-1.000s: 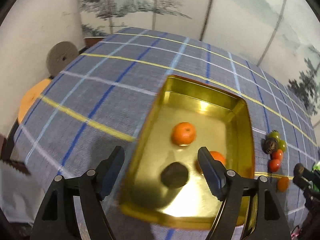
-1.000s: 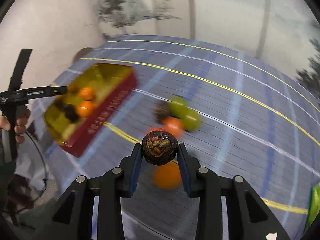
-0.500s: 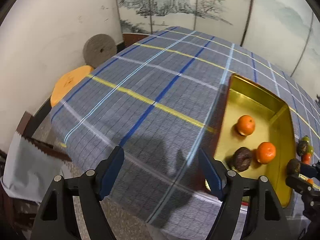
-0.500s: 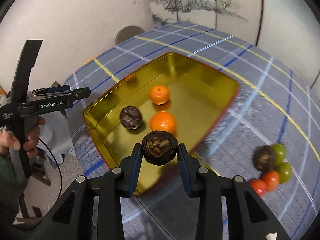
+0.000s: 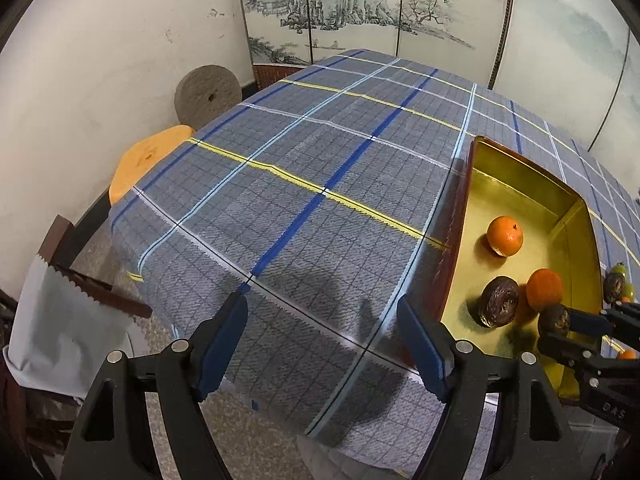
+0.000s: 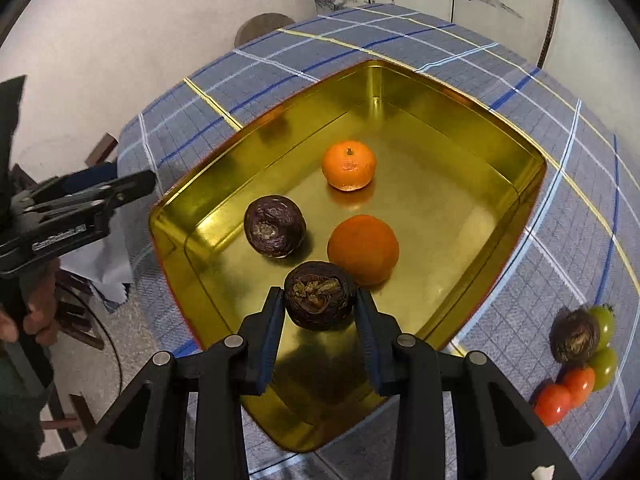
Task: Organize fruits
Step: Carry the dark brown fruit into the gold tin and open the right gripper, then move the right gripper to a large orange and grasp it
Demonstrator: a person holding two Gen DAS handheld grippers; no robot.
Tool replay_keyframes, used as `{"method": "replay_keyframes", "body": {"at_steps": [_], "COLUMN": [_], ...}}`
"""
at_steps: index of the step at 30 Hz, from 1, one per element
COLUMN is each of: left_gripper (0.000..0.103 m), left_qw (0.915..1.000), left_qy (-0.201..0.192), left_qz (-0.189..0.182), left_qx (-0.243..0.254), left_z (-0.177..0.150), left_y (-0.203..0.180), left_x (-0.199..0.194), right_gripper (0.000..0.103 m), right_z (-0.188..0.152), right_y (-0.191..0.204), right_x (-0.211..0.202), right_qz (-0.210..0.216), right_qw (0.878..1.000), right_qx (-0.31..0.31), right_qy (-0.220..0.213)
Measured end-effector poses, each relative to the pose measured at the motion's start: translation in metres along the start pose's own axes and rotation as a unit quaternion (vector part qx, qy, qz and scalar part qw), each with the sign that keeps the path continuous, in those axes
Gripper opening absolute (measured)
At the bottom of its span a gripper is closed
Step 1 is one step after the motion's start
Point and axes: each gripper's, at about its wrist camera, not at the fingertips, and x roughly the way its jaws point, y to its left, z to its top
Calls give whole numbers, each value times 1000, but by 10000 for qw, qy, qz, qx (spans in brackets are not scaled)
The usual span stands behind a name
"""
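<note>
Gold tin (image 5: 516, 184) at the right of the left wrist view, two oranges and a dark fruit inside, left gripper (image 5: 322, 344) spread wide over plaid cloth (image 5: 304, 184), empty; right wrist view, right gripper (image 6: 318, 312) clamped on wrinkled purple fruit (image 6: 318, 300) above the tin (image 6: 472, 120), loose fruits (image 6: 580, 356) on the cloth nearby.

You see a blue plaid tablecloth (image 5: 304, 184), a painted folding screen (image 5: 360, 4) behind it, a grey millstone (image 5: 208, 96) against the white wall (image 5: 100, 60), and an orange stool (image 5: 148, 160) beside the table.
</note>
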Motion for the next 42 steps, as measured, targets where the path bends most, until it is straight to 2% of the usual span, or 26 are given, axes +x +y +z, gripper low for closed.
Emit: {"method": "replay_keyframes", "body": {"at_steps": [4, 13, 19, 20, 22, 28, 31, 35, 42], "left_gripper": [77, 78, 78, 78, 78, 78, 78, 78, 78], "left_qw": [10000, 9994, 9991, 9990, 9987, 9990, 9991, 9984, 9921], "left_qy": [22, 184, 234, 241, 249, 119, -34, -144, -79], "left_qz": [-13, -215, -301, -323, -385, -408, -415, -553, -1140], "left_qx": [-35, -177, -191, -194, -205, -152, -121, 32, 518], "left_z": [-2, -6, -8, -7, -8, -6, -3, -1, -5], "left_y": [2, 4, 0, 0, -2, -9, -14, -28, -83], "left_x": [-2, 1, 1, 1, 0, -9, -19, -29, -39], "right_gripper": [33, 34, 36, 38, 48, 48, 48, 48, 48], "right_z": [5, 6, 6, 6, 5, -3, -13, -35, -91], "right_y": [3, 14, 13, 12, 11, 7, 1, -16, -67], "right_x": [7, 15, 14, 13, 10, -12, -31, -62, -100], "right_qz": [-34, -479, -425, -405, -363, -247, -213, -373, -919], "right_qw": [10000, 9984, 9988, 9989, 9991, 9986, 9972, 9935, 9851], "right_qx": [4, -294, -229, -211, -157, -50, 104, 316, 911], "right_qy": [38, -51, -99, -117, -164, -459, -707, -1030, -1136]}}
